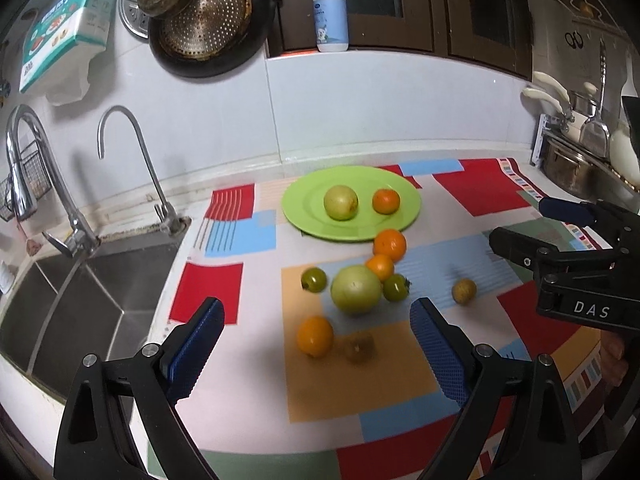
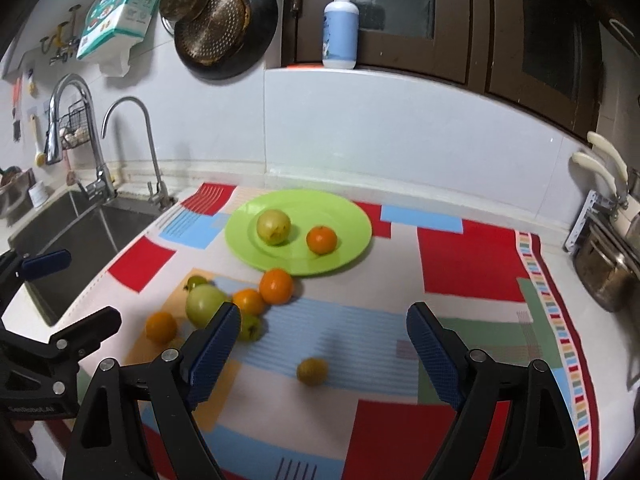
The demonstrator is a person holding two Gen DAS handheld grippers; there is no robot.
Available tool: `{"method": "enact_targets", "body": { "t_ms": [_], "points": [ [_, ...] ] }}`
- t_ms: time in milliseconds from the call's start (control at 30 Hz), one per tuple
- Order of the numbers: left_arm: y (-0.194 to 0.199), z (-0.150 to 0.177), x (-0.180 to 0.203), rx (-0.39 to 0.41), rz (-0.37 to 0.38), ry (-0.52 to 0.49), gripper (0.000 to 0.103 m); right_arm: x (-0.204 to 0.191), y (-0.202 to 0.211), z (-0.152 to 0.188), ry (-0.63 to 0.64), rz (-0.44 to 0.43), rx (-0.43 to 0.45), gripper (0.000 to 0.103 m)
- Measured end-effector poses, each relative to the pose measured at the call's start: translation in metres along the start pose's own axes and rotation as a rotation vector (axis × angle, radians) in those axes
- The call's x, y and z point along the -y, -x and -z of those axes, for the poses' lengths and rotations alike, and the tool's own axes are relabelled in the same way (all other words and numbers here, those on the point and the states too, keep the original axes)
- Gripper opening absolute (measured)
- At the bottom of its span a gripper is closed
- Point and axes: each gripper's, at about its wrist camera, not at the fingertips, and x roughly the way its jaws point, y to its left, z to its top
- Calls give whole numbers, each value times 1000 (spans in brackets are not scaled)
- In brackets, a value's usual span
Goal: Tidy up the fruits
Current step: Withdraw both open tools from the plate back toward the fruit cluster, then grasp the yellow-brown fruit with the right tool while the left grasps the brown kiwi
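Left wrist view: our left gripper (image 1: 316, 344) gapes wide, empty, over an orange (image 1: 315, 336) and a brown fruit (image 1: 359, 346). Round, smooth, likely to roll; we'd grip across the middle.

Right wrist view: right gripper (image 2: 320, 344) also wide, empty, brown fruit (image 2: 312, 371) between fingers. Green plate (image 2: 240, 236) holds two fruits; eight loose on the mat (image 2: 472, 264).

A: Illumination status?
B: Even, diffuse indoor light; soft shadows under the fruit on the mat (image 1: 240, 380).
A: Image defects?
B: Strong fisheye bending with dark corner vignetting. Mild motion blur. Slight glare on the wall tiles (image 2: 360, 120).
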Motion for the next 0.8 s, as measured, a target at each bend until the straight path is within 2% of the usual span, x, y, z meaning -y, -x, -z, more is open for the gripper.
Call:
{"method": "enact_targets", "body": {
  "t_ms": [133,367,667,800],
  "points": [
    [-6,12,5,-22,16,6,95,2,-5,13,0,-4,-27,86],
    [-23,29,14,-83,36,27,86,2,-16,32,26,-11,-73,86],
    [-51,42,17,-161,68,71,68,9,-41,46,5,-51,-139,85],
    [-64,42,18,-189,75,87,61,10,-52,50,-2,-76,-163,81]
  ]
}}
